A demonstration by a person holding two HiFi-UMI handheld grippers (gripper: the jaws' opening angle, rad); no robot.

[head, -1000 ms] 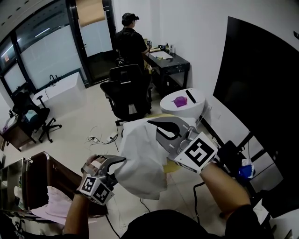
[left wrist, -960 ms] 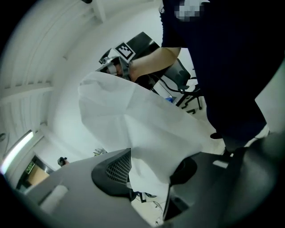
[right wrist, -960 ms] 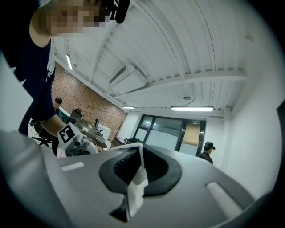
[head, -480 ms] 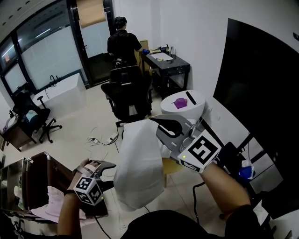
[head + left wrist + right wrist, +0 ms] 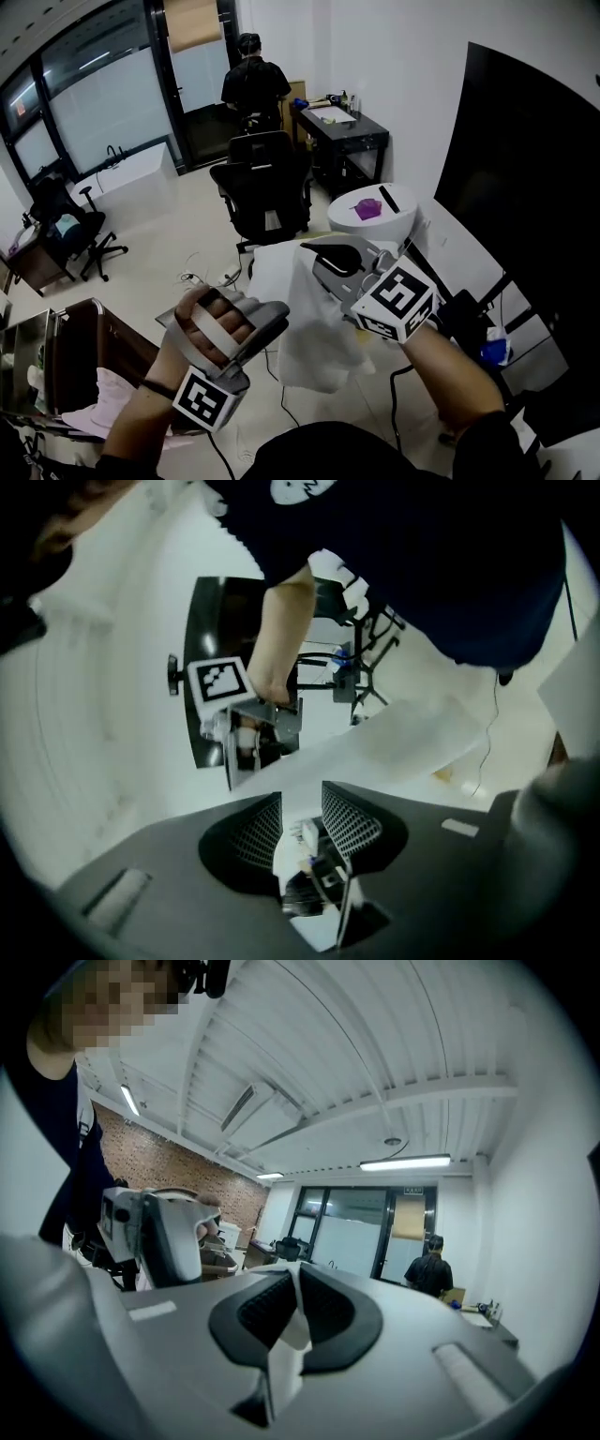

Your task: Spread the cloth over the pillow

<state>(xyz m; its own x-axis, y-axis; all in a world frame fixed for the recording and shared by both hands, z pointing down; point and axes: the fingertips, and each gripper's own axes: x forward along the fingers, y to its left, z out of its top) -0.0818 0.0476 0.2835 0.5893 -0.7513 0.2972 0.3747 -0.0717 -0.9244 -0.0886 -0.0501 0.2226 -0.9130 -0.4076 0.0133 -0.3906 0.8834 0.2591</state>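
A white cloth (image 5: 309, 337) hangs in the air from my right gripper (image 5: 328, 255), which is shut on its top edge; the cloth (image 5: 286, 1344) fills the slit between those jaws. My left gripper (image 5: 277, 315) is raised at the cloth's left edge, rolled on its side. In the left gripper view the cloth (image 5: 394, 747) runs as a band from the jaw tips toward the right gripper (image 5: 248, 728). The left jaws have just been closing, a gap still shows between the pads, and the cloth's edge lies at their tips. I cannot make out the pillow.
A black office chair (image 5: 262, 187) stands beyond the cloth, beside a round white table (image 5: 394, 220). A person (image 5: 253, 84) stands at a black desk (image 5: 342, 127). A brown chair with pink fabric (image 5: 103, 408) is at lower left. Cables (image 5: 202, 277) cross the floor.
My left gripper let go of the cloth's lower corner, dropped away, then rose and rolled over to the cloth's left edge. The cloth hangs looser. The right gripper has stayed put.
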